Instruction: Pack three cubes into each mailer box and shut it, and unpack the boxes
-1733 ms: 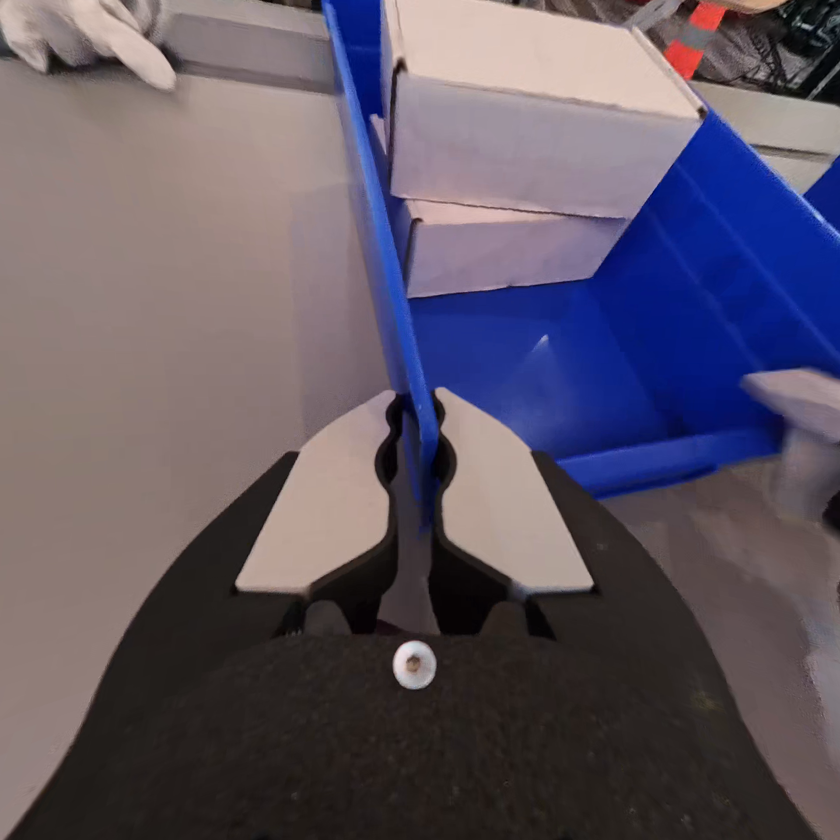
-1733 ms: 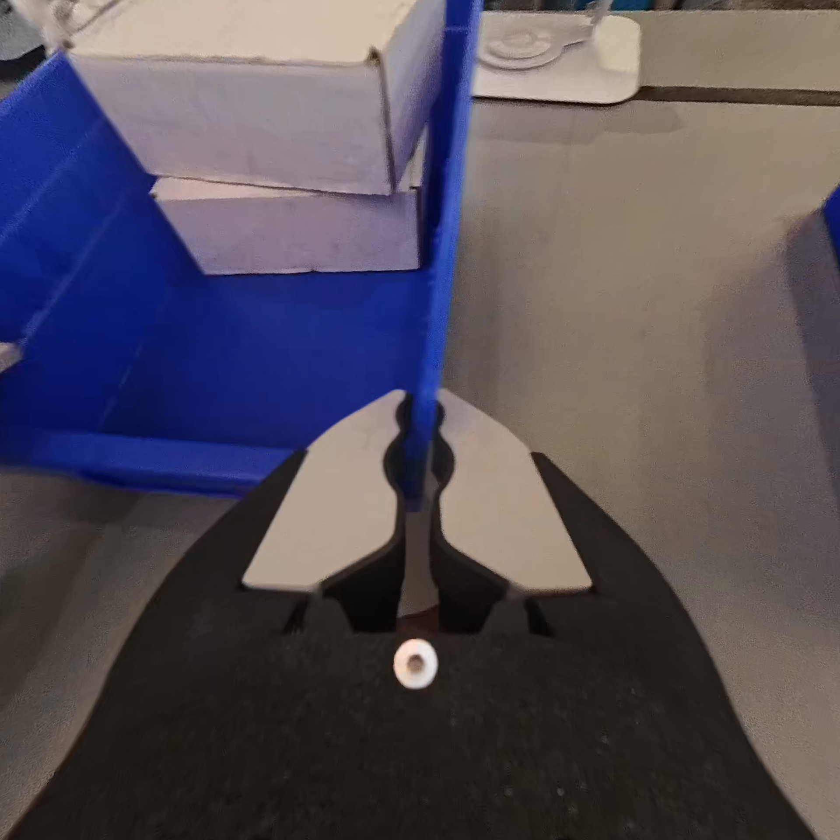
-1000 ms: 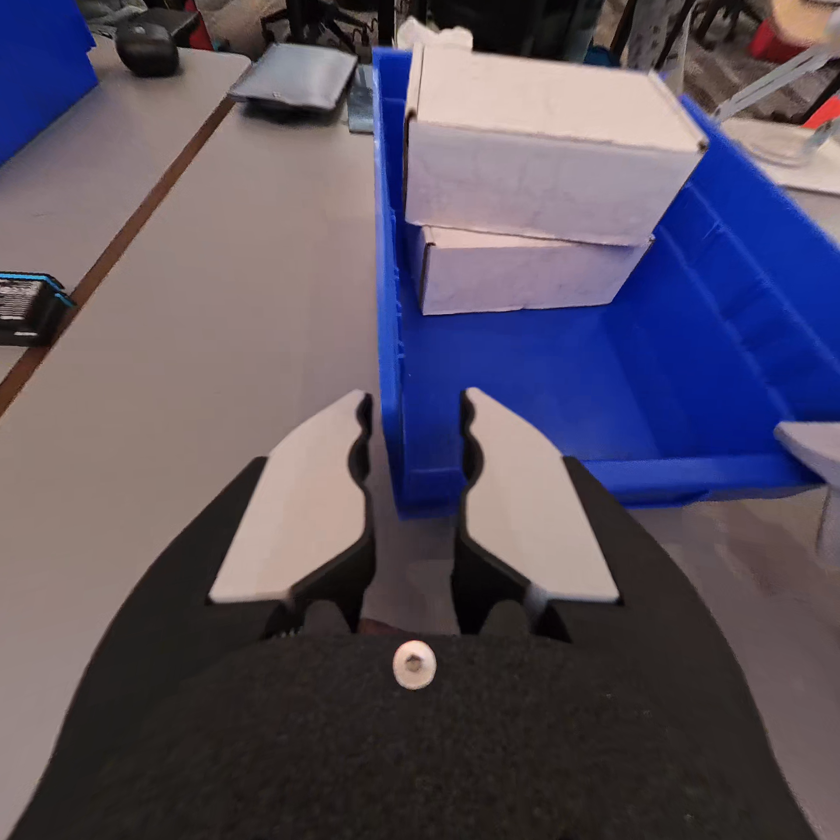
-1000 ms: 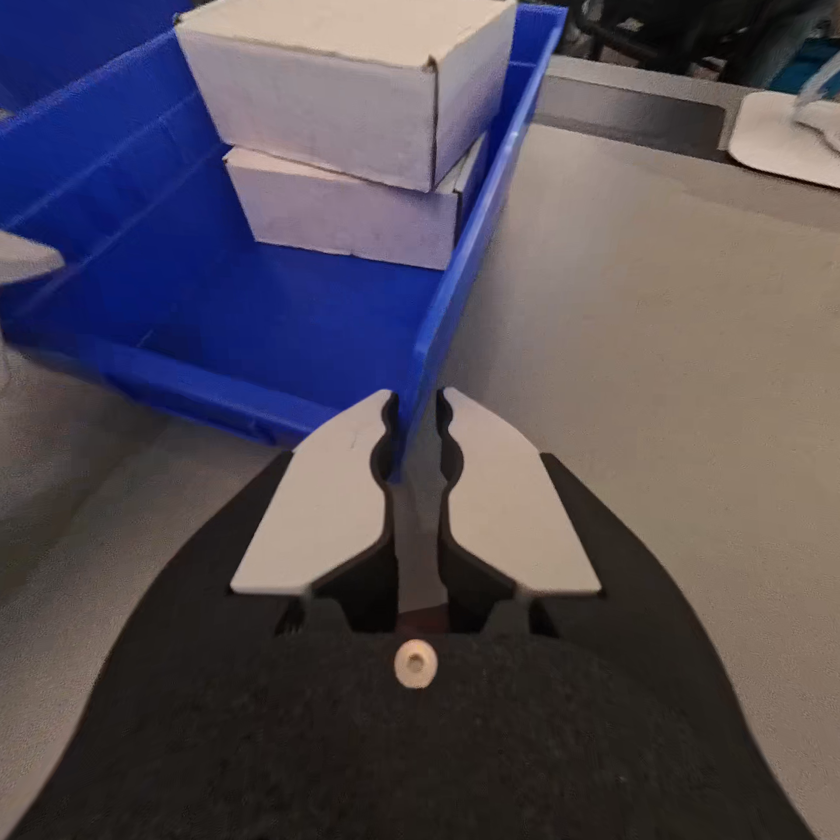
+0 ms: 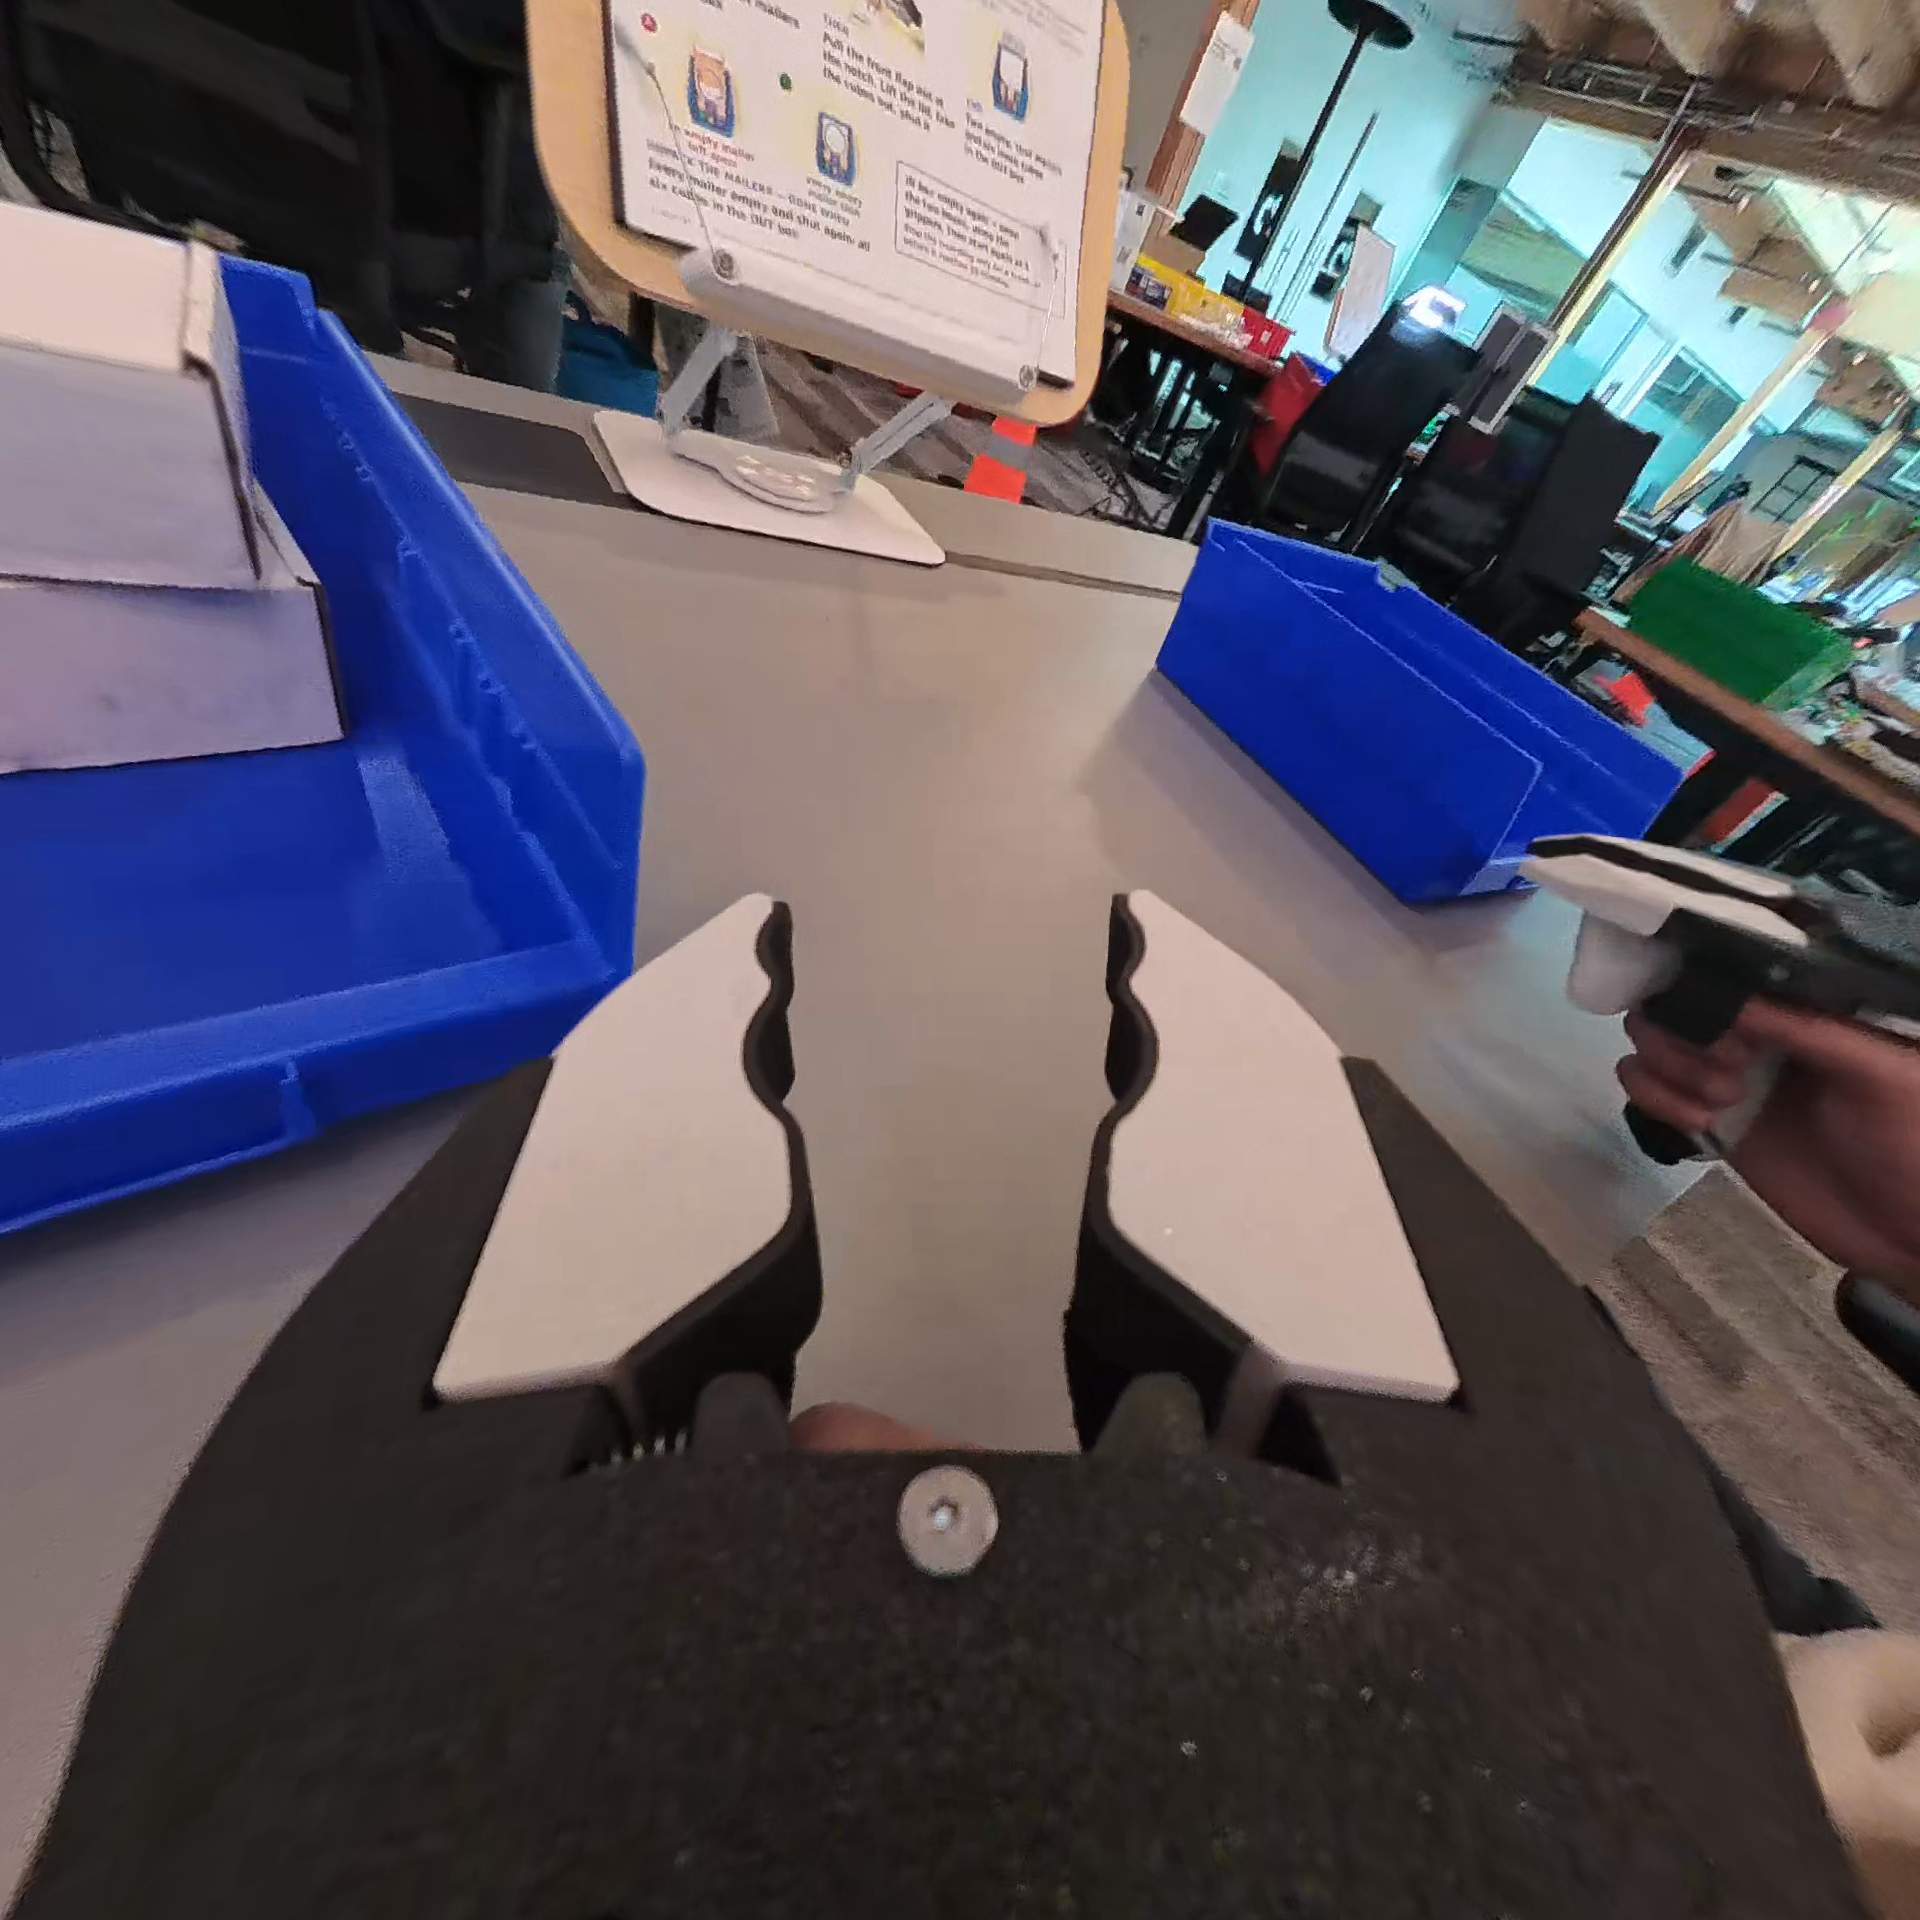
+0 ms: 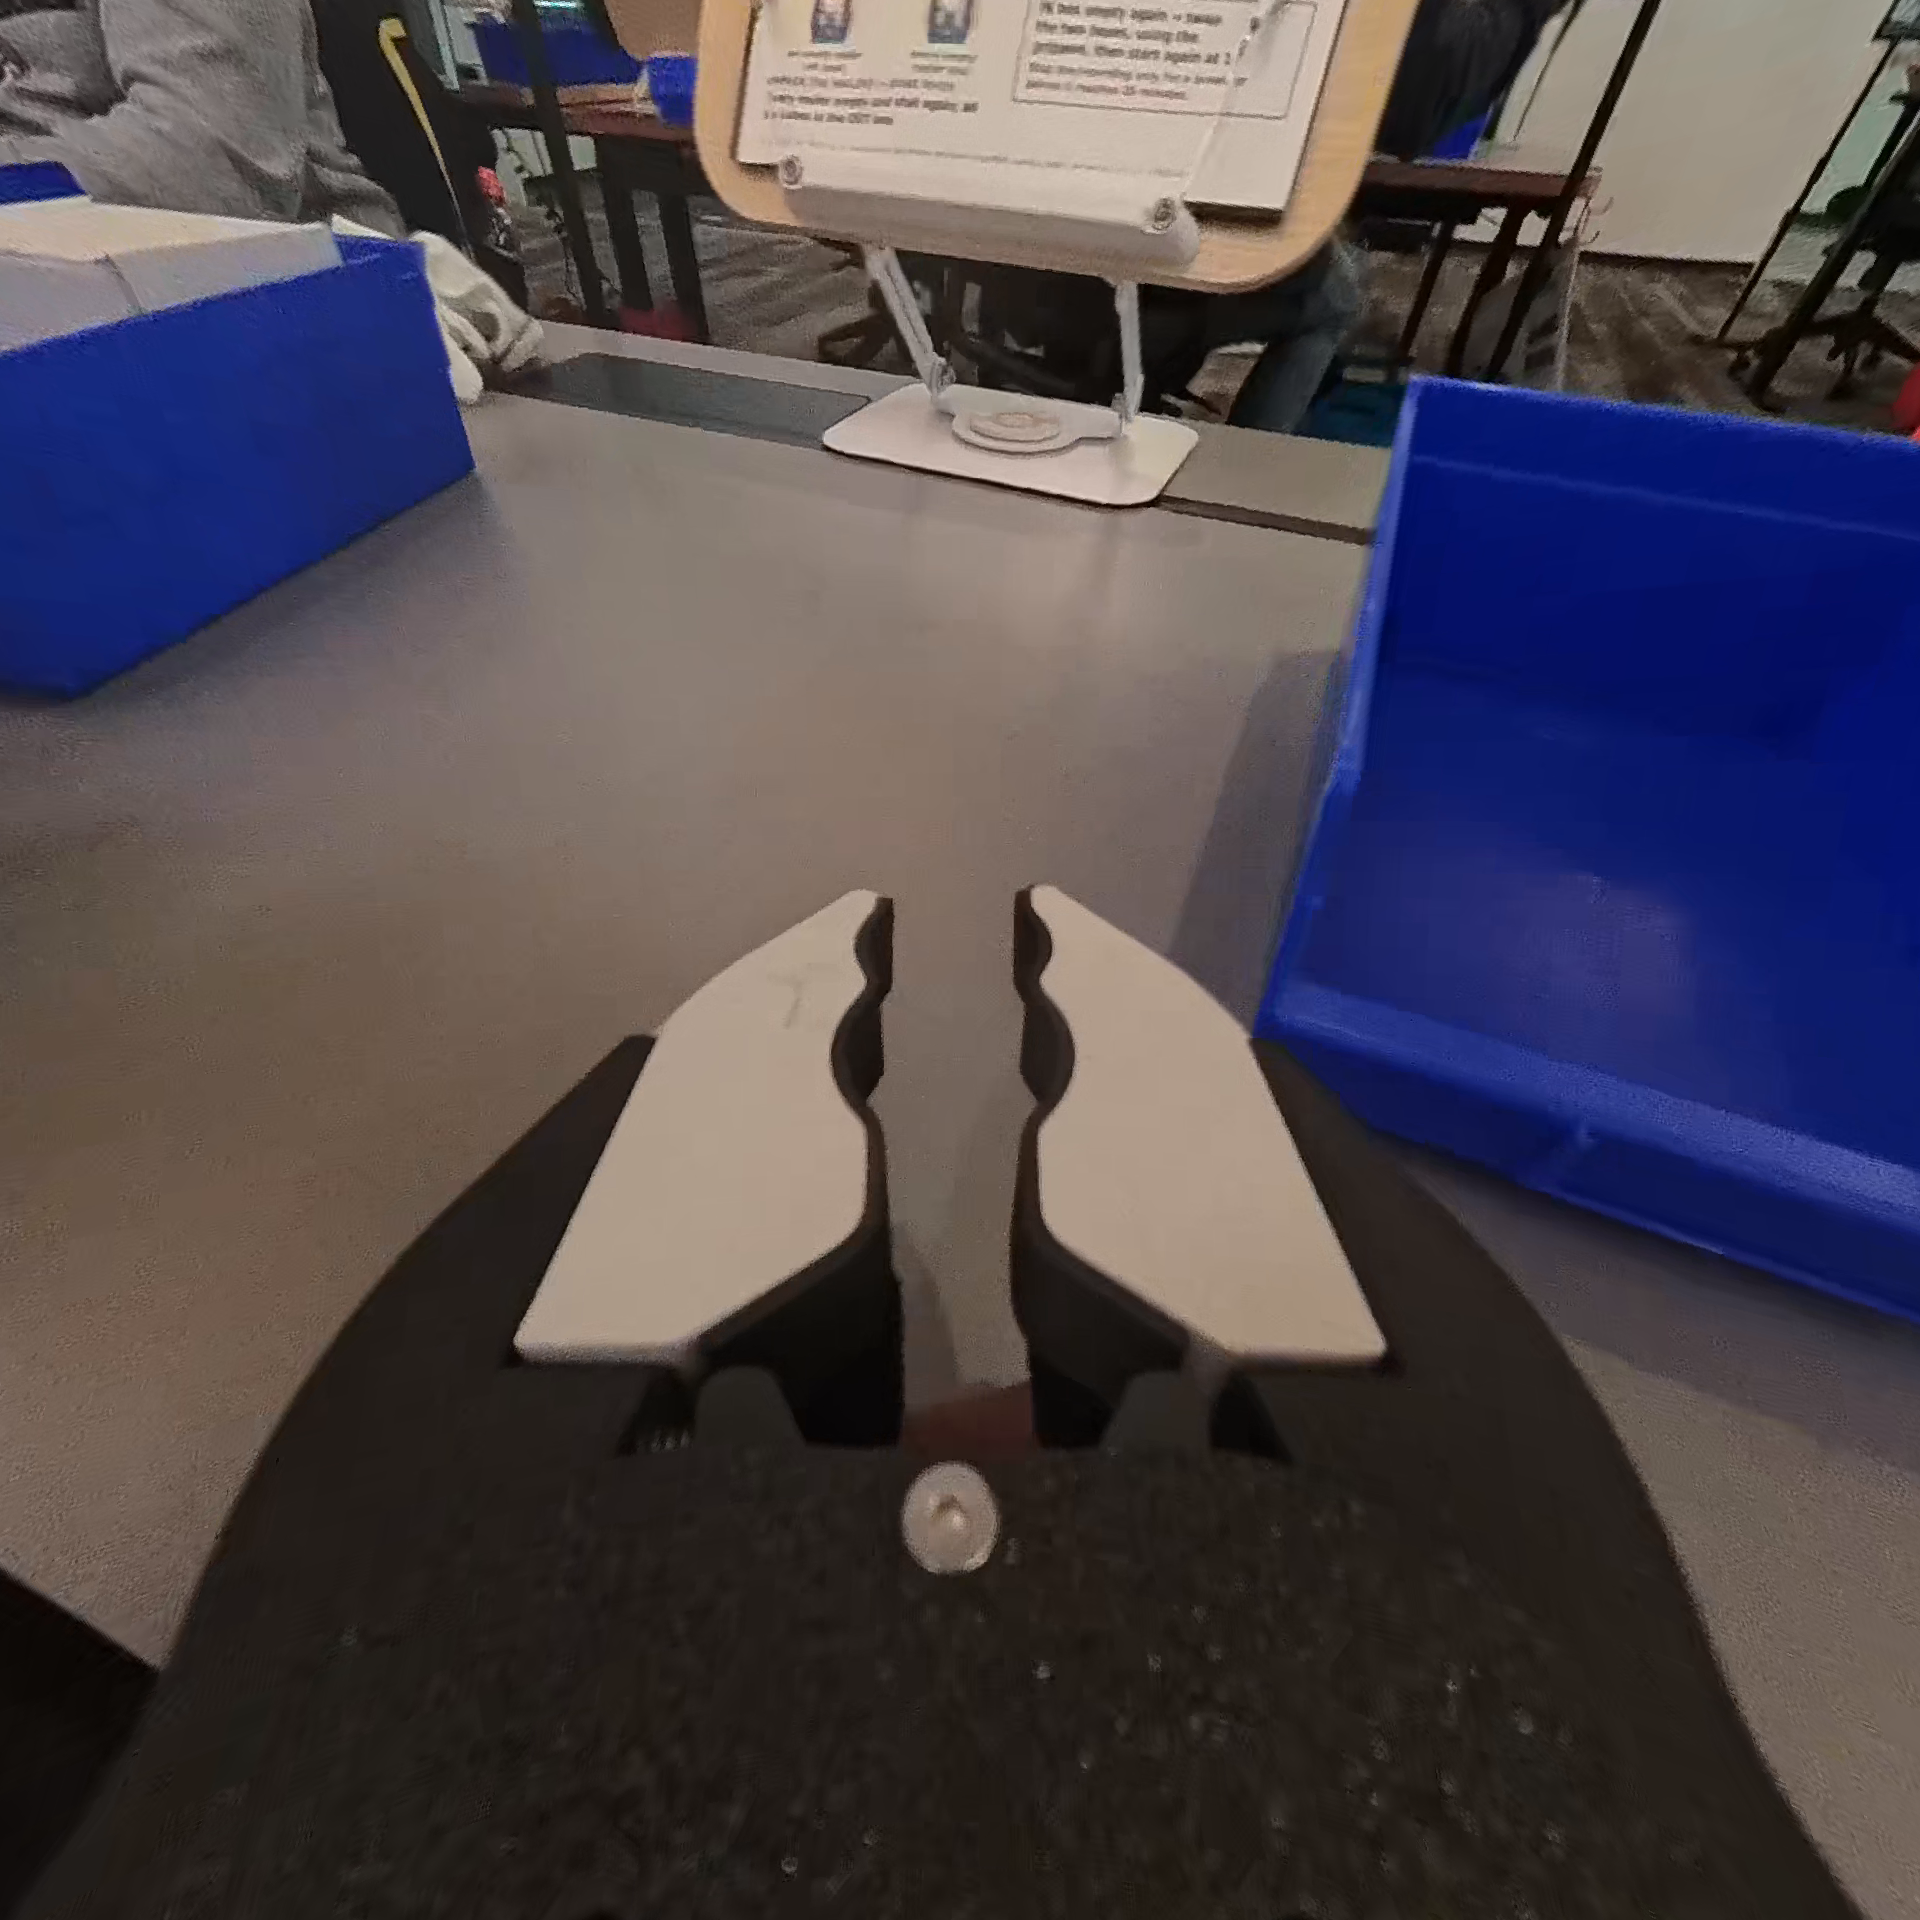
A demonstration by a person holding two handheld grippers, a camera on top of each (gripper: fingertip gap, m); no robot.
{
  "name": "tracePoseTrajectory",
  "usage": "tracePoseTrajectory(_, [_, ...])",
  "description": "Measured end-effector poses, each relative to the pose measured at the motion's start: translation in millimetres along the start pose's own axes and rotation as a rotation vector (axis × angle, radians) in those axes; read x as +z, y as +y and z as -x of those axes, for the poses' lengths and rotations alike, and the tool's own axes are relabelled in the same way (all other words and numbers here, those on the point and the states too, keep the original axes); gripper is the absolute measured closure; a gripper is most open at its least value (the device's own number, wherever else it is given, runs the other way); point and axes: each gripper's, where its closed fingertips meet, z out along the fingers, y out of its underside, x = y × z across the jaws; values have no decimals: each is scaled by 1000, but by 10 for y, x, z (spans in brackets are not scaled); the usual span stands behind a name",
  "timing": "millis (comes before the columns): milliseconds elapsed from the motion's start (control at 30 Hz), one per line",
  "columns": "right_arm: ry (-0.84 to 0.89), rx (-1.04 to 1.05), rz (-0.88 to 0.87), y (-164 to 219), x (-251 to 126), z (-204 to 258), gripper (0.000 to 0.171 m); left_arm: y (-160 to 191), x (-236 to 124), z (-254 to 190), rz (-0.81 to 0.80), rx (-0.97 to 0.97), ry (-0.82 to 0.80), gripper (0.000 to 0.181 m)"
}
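Note:
Two white mailer boxes (image 5: 135, 582) lie stacked and shut in a blue bin (image 5: 468, 727) at the left; their tops also show in the right wrist view (image 6: 156, 265) above that bin's wall (image 6: 208, 468). My left gripper (image 5: 945, 914) is open and empty over bare grey table, just right of that bin. My right gripper (image 6: 951, 904) is open with a narrower gap, empty, between the two bins; it also shows at the right edge of the left wrist view (image 5: 1662, 904), held by a hand. No cubes are in view.
A second blue bin (image 6: 1621, 644) stands at the right and looks empty; it also shows in the left wrist view (image 5: 1351, 748). An instruction board on a white stand (image 5: 852, 156) stands at the table's far edge (image 6: 1039, 114). Grey table (image 6: 623, 727) lies between the bins.
Both grippers were shut on the side walls of the bin with the boxes. They have let go, opened and swung away to the right. The bin stands on the table at the left.

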Motion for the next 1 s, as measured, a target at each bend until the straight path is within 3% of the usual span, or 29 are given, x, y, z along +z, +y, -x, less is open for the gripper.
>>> tracePoseTrajectory(200, [0, -125, -22, 1, -91, 135, 149, 108, 91, -37, 56, 28, 5, 123])
tracePoseTrajectory(367, [-19, -28, -4, 24, -77, 86, 150, 239, 117, -46, 125, 148, -41, 120])
tracePoseTrajectory(533, [0, 9, 34, 96, -80, -18, 149, 288, -111, 103, 142, 260, -169, 119])
tracePoseTrajectory(700, [-1, 20, 40, 94, -56, -27, 149, 274, -247, 315, 163, 146, -235, 108])
tracePoseTrajectory(867, [-41, -6, 43, 92, 14, 101, 149, -190, -158, 657, 171, 124, -324, 106])
tracePoseTrajectory(1000, [-69, -44, 37, 85, 35, 177, 149, -821, 18, 1075, 264, 563, -358, 104])
